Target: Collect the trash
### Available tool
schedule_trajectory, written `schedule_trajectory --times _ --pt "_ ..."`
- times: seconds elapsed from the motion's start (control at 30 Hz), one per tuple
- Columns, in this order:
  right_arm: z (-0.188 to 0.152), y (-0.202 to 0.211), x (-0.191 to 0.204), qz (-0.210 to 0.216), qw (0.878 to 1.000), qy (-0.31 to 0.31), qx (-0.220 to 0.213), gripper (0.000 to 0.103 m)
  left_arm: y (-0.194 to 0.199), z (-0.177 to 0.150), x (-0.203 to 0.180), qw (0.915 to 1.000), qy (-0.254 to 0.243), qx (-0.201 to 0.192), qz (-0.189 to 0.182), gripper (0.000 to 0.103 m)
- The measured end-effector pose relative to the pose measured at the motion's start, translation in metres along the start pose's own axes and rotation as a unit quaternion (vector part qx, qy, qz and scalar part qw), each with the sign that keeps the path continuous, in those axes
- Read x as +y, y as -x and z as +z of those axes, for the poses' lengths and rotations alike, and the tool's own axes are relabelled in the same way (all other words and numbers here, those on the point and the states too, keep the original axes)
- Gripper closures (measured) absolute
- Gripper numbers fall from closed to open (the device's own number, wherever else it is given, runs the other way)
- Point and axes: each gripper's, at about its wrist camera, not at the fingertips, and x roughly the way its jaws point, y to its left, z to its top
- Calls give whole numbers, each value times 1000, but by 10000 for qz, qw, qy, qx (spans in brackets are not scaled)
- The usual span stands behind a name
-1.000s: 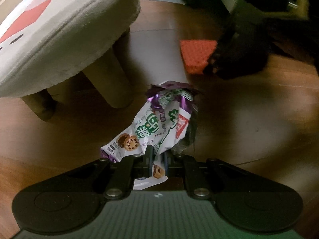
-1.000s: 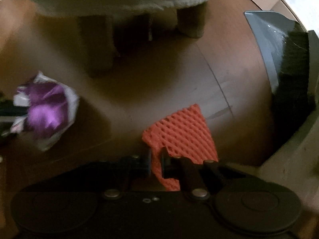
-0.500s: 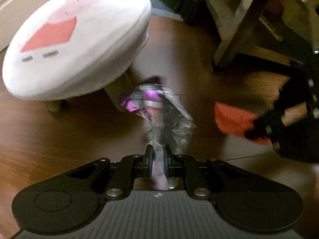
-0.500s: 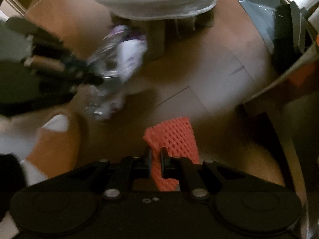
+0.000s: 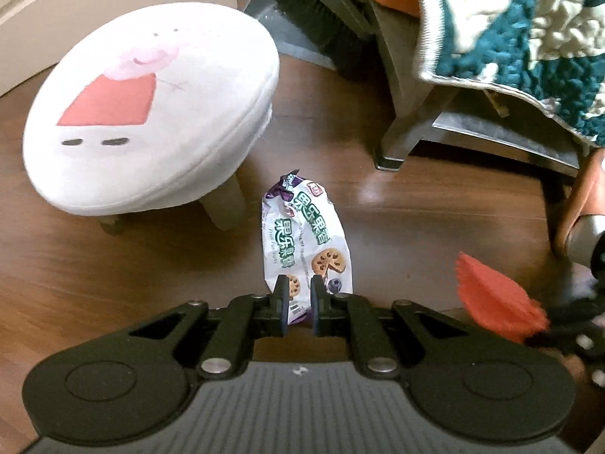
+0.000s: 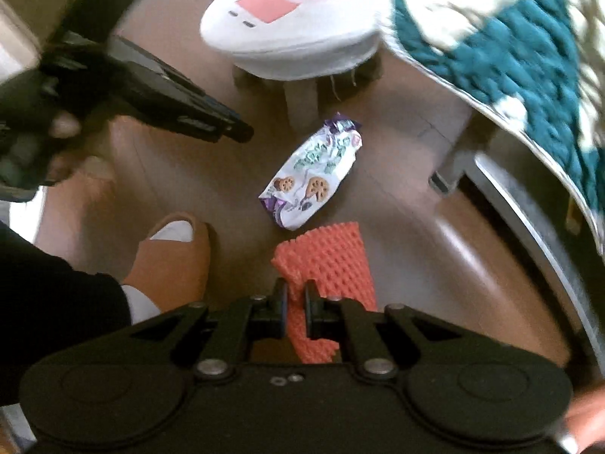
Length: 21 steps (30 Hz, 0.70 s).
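Between right tool (image 6: pixel 294 299) fingers — orange foam net (image 6: pixel 329 257), clamped tight. Beyond, on floor (image 6: pixel 416 227), snack wrapper (image 6: pixel 310 178) lying flat beside stool (image 6: pixel 291 34) leg — apart from left tool (image 5: pixel 297 299), clenched on nothing.

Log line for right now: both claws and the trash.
left claw: shut, empty | snack wrapper: looks to lie on floor by stool, apart from left claw | right claw: shut on orange foam net

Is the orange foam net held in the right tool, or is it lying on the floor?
Held: the right tool is shut on one edge of the orange foam net.
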Motion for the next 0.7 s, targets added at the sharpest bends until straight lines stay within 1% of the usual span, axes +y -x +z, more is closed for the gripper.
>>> schedule_trajectory --times 0.07,0.13,0.2,0.23,0.3,0.37,0.4,0.47,0.57,0.63,0.67,0.7 --pt "-10 6 -6 137 9996 -250 14 95 -11 2 3 9998 134 91 -91 88" --pt "-23 6 -11 237 9988 -414 92 95 -29 5 5 9992 284 176 -211 77" --pt "-37 -1 -18 281 9978 -543 268 95 -47 5 5 9985 376 300 -261 50" --pt "-42 -3 -20 293 9970 -621 366 95 -55 5 7 9979 474 354 -282 45" --pt "-44 -10 -27 372 9947 -787 540 95 -67 1 14 9950 781 491 -395 44" --pt "-42 -14 -31 446 9942 -847 498 95 -78 -6 24 9884 1223 740 -523 44" --pt "-40 -15 -32 474 9942 -856 442 95 -83 -10 30 9840 1476 852 -519 44" --pt "-36 -15 -33 505 9941 -904 326 95 -94 -18 45 9711 2058 1095 -510 44" --pt "-36 -17 -36 534 9931 -1006 266 95 -109 -26 59 9475 2795 1379 -712 44" --pt "-39 -18 -38 520 9928 -1033 303 95 -118 -30 61 9343 3087 1530 -910 44" --pt "-41 -19 -38 518 9927 -1033 332 95 -122 -32 59 9301 3165 1588 -972 44" --pt "-43 -20 -38 517 9928 -1025 354 95 -126 -33 56 9288 3171 1649 -978 44"
